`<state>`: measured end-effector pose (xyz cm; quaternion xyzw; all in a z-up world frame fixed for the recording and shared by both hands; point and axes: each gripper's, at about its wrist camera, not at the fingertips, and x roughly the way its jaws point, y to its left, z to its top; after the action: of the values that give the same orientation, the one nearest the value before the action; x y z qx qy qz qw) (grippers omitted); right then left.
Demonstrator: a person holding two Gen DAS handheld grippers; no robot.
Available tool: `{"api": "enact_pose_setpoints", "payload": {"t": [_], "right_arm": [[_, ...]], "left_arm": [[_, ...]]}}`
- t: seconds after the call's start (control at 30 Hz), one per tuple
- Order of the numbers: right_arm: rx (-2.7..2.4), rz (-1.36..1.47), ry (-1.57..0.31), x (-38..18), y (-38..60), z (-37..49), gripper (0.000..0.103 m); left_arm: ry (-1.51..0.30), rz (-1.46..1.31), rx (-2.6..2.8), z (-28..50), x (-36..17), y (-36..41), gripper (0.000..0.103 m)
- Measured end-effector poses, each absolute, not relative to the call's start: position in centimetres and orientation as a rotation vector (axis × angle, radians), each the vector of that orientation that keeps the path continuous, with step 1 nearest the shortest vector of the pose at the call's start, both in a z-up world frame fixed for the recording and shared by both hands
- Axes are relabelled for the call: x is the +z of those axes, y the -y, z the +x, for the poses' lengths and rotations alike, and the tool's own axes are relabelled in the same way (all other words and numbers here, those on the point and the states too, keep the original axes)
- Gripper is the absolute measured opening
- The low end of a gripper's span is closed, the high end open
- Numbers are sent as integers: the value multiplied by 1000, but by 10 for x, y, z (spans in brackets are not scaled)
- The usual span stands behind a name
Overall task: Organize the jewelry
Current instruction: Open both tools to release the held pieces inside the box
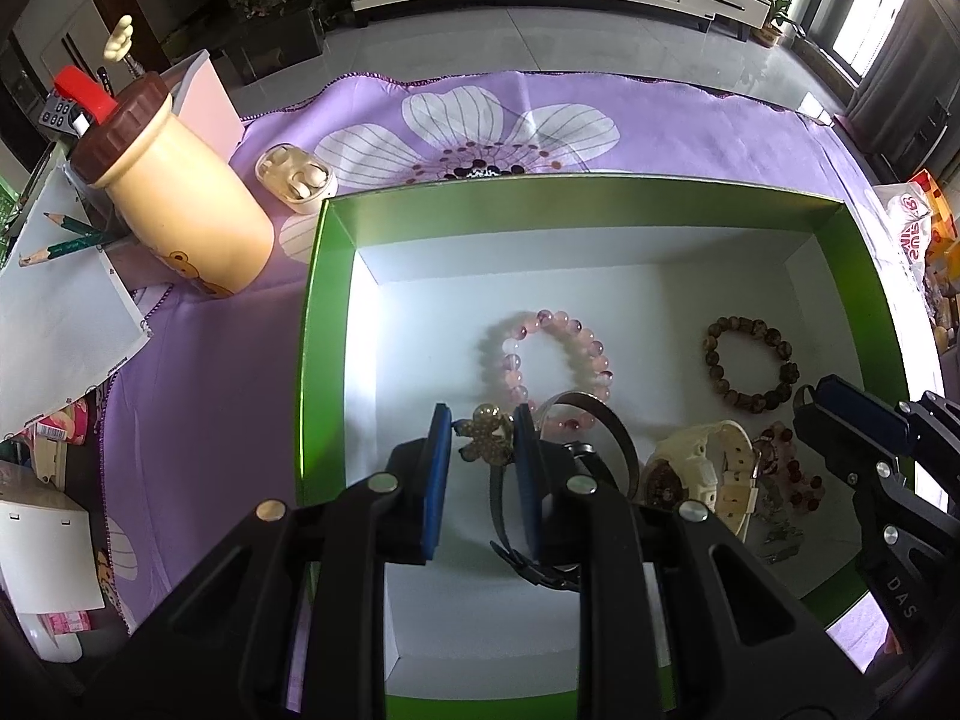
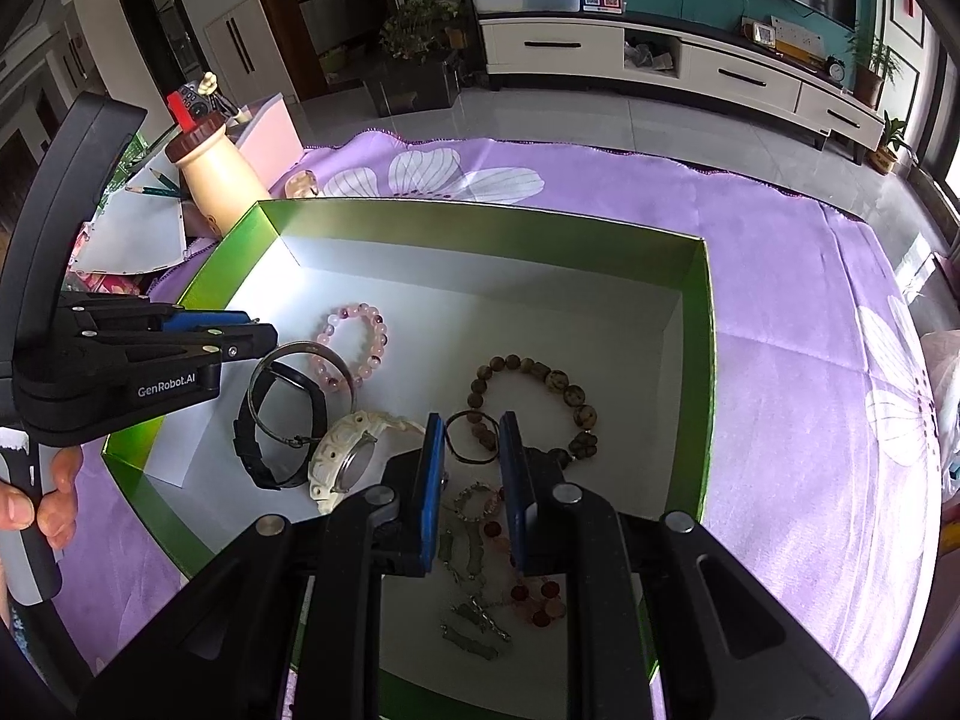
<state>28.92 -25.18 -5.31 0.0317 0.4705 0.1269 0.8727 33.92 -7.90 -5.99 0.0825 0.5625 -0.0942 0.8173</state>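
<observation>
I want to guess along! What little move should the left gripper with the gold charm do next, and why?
Probably slide the left gripper toward the bare white floor of the green box and set the gold charm there. Its pads pinch the charm above the black watch and pink bracelet, where it might tangle.

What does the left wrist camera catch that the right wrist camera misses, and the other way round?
Only the left wrist view shows the gold flower-shaped brooch between its fingers. Only the right wrist view shows a hand gripping the other tool's handle, and a thin dark ring. Both show the green cardboard box, pink beaded bracelet and brown beaded bracelet.
</observation>
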Motion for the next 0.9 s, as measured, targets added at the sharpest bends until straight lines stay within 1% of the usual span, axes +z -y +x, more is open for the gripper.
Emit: {"api": "enact_pose_setpoints", "payload": {"t": [0.9], "right_arm": [[245,48,-1011,-61,253,293,18]], "left_arm": [[-1204,211,-198,341,-65,80,21]]}}
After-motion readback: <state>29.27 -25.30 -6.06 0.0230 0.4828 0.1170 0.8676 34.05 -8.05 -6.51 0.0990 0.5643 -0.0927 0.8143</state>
